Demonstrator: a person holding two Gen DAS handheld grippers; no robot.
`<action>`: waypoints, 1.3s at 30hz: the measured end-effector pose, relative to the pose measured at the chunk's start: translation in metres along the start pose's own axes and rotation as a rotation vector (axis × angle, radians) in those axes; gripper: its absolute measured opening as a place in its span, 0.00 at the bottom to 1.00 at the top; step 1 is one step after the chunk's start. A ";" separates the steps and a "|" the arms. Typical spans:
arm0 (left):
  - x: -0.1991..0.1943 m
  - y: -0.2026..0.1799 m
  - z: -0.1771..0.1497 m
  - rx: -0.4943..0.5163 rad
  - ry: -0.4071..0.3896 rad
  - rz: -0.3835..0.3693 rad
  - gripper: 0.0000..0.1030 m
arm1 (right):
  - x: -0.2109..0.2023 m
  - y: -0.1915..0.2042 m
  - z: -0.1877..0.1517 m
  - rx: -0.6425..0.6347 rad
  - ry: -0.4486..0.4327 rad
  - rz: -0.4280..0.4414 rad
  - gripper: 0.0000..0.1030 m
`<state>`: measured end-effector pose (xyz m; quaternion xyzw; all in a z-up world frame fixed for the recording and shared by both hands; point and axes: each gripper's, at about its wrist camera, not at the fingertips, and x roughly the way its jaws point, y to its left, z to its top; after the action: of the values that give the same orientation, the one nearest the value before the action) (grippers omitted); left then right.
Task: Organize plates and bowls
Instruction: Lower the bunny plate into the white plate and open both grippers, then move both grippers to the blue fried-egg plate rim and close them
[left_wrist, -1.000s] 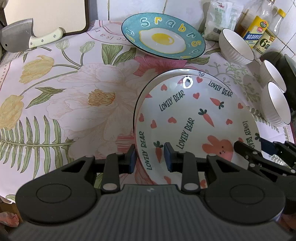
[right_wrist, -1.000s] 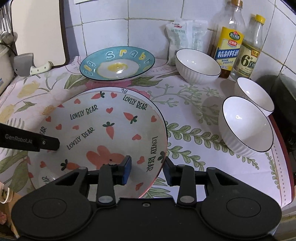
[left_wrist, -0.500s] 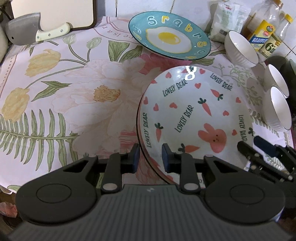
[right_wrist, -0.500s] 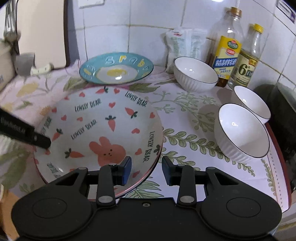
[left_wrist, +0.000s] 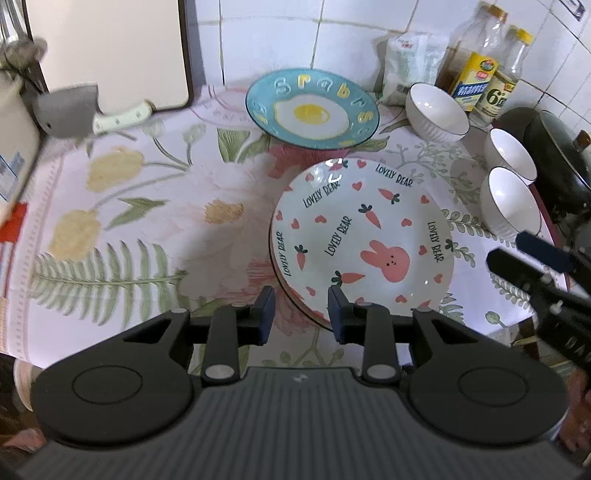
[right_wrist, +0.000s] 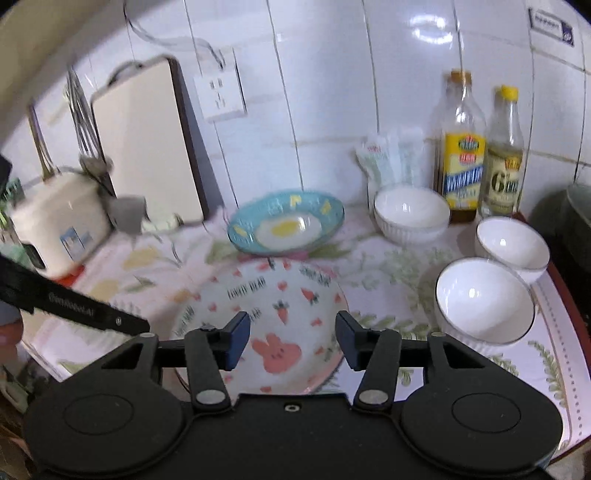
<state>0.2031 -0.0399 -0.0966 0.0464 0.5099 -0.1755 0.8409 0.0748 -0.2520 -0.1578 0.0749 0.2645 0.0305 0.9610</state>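
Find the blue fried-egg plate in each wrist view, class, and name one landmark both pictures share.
Left wrist view: the blue fried-egg plate sits at upper centre, behind the rabbit plate.
Right wrist view: it lies at centre, blurred, again just behind the rabbit plate.
Shared landmark: the yellow-labelled bottle against the tiled wall, to the plate's right.

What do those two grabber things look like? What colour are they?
Both are black plastic. The left gripper and right gripper each have two straight fingers tipped with dark blue pads, silver pins at the hinges, two big round discs and a ribbed grey body. One finger carries small pale lettering, too blurred to read.
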 end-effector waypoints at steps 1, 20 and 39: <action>-0.006 -0.001 0.000 0.008 -0.005 -0.002 0.29 | -0.005 0.000 0.002 0.003 -0.018 0.007 0.58; -0.066 -0.009 0.018 0.011 -0.134 0.037 0.49 | -0.054 0.005 0.048 -0.086 -0.184 0.121 0.71; 0.039 0.033 0.060 -0.011 -0.356 -0.060 0.73 | 0.072 -0.029 0.069 -0.062 -0.243 0.126 0.90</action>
<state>0.2812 -0.0340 -0.1059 -0.0052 0.3549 -0.2031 0.9125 0.1724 -0.2824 -0.1395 0.0649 0.1398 0.0895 0.9840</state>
